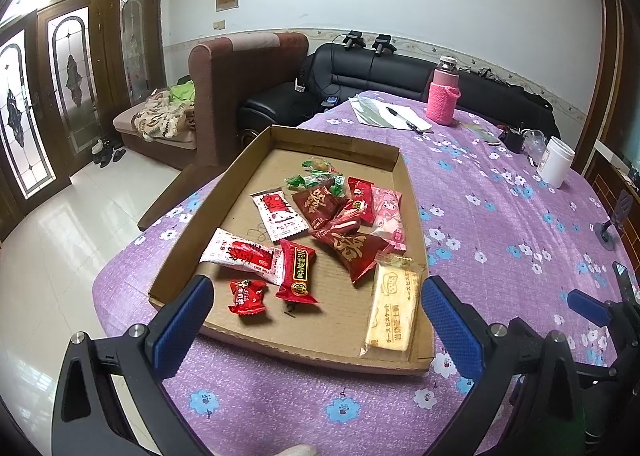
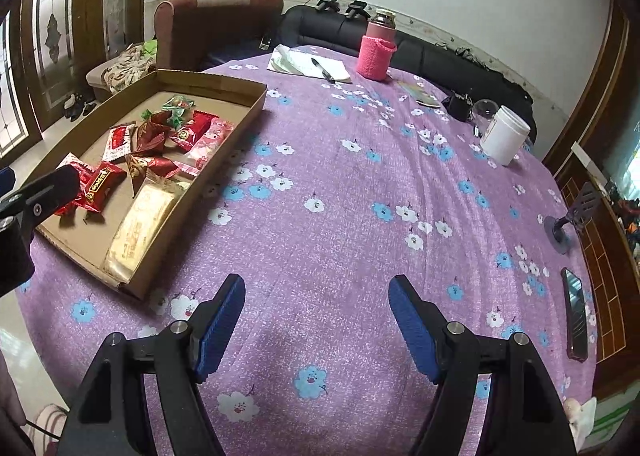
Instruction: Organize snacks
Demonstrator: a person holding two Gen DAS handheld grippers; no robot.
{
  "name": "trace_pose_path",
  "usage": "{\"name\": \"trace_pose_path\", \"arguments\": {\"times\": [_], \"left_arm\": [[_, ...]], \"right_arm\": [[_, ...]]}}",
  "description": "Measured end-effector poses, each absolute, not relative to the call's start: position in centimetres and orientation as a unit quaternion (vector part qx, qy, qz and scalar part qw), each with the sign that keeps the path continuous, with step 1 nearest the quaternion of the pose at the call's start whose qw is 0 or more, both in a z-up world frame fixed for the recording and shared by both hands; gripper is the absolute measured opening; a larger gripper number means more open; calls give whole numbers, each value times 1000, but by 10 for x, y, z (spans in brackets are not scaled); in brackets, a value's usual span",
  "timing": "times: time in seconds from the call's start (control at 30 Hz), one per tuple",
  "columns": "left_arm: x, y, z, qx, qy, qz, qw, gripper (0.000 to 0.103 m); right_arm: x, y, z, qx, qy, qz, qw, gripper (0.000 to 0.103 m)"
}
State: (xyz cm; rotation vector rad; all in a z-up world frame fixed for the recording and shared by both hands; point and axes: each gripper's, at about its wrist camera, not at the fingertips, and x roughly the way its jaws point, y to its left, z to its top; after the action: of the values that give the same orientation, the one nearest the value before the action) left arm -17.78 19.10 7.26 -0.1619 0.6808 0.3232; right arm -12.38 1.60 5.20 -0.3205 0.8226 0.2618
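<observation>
**Snacks gathered in the cardboard tray, both tongs released**

At the far left of the left wrist view, the left tongs (image 1: pixel 316 296) are seen spread wide with nothing between the blue pads, held above the near edge of the cardboard tray (image 1: pixel 256 144). The tray is set on the counter (image 1: pixel 500 216), which is covered with a purple flowered cloth, near its left edge. Inside the tray, a small red candy (image 1: pixel 247 297) is found nearest the left pad, with a white-and-red packet (image 1: pixel 244 259) just behind it and a red bar (image 1: pixel 297 271) beside both. Further right, dark red pouches (image 1: pixel 352 252) are piled against a pink packet (image 1: pixel 387 216), and green-wrapped sweets (image 1: pixel 316 178) are seen behind them. A yellow biscuit pack (image 1: pixel 394 308) is laid along the tray's right wall.

In the right wrist view, the right tongs (image 2: pixel 316 320) are likewise seen parted and empty, held over bare cloth to the right of the tray. Beyond them, papers with a pen (image 2: pixel 312 64), a pink bottle (image 2: pixel 376 48) and a white jar (image 2: pixel 505 135) are placed toward the far side. A dark phone (image 2: pixel 576 316) is laid flat near the right edge.
</observation>
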Motion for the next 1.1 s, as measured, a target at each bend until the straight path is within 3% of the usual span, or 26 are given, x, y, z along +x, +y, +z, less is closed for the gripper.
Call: {"name": "trace_pose_path", "arguments": {"times": [0.47,1.1], "left_arm": [[-184,199,75,-82,329,190,921,103],[-182,211,66,-117,352,186,910,103]], "right_arm": [[-143,20,78,-165,326,105,925,81],[-149,38,70,-190,335,123,914,83]]}}
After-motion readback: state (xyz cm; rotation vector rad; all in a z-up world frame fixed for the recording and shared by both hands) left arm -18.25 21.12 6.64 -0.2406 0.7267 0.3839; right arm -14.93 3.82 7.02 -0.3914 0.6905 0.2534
